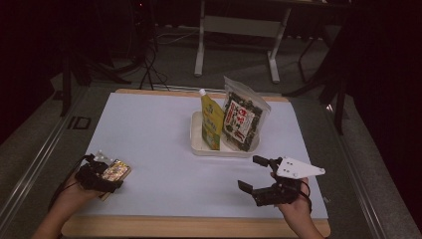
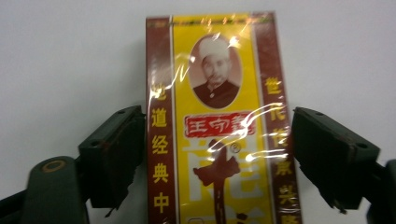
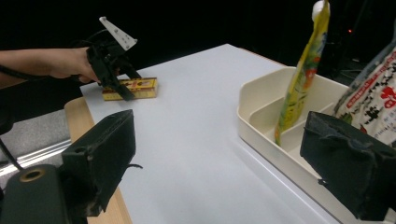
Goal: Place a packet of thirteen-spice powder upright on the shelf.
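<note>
A flat yellow and dark red box [image 2: 210, 70] wrapped in clear film lies on the white table top near the front left corner [image 1: 117, 170]. My left gripper [image 2: 217, 154] reaches down over it with a jaw close against each long side. The pads stand at the box's edges without a clear squeeze. From the right gripper view, the left gripper [image 3: 116, 77] straddles the box [image 3: 140, 87] far off. My right gripper [image 1: 251, 173] hovers open and empty over the front right of the table, its jaws [image 3: 219, 158] wide apart.
A cream divided tray [image 1: 196, 144] sits at the table's middle back. In it stand a yellow spouted pouch [image 1: 211, 119] and a clear bag of dark seaweed snacks [image 1: 244, 117]. The table's wooden front edge [image 1: 199, 226] lies below both hands.
</note>
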Demonstrator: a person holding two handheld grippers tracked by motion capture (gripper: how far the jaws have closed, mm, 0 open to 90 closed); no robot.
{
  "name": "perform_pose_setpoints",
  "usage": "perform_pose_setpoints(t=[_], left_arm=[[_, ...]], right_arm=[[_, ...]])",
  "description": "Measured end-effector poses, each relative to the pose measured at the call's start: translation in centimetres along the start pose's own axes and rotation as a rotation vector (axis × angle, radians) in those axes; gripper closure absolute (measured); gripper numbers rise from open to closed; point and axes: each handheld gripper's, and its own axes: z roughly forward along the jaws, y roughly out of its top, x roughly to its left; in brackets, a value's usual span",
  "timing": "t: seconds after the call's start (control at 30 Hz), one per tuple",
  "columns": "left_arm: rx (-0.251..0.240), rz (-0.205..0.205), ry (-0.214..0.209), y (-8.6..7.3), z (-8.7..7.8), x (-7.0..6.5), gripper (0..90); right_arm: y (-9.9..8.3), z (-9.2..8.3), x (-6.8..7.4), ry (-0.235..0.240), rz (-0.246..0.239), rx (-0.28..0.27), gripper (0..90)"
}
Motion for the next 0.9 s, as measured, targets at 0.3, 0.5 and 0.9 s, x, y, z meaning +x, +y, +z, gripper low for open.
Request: perform_pose_setpoints(t=[0.3, 0.5, 0.9], left_arm=[[0.039, 0.018, -0.008, 0.6, -0.3, -0.2, 31.6], [-0.042, 0.000, -0.018, 0.9, -1.1, -0.4, 32.2], [-0.269, 0.032, -0.142, 3.1, -3.7, -3.8, 32.3]], right_arm=[[-0.2, 0.3, 0.0, 0.003, -0.002, 0.017, 10.5], [-0.3, 0.4, -0.2, 0.001, -0.018, 0.031, 14.5], [-0.3, 0.8, -0.4, -0.020, -0.048, 0.064, 14.0]])
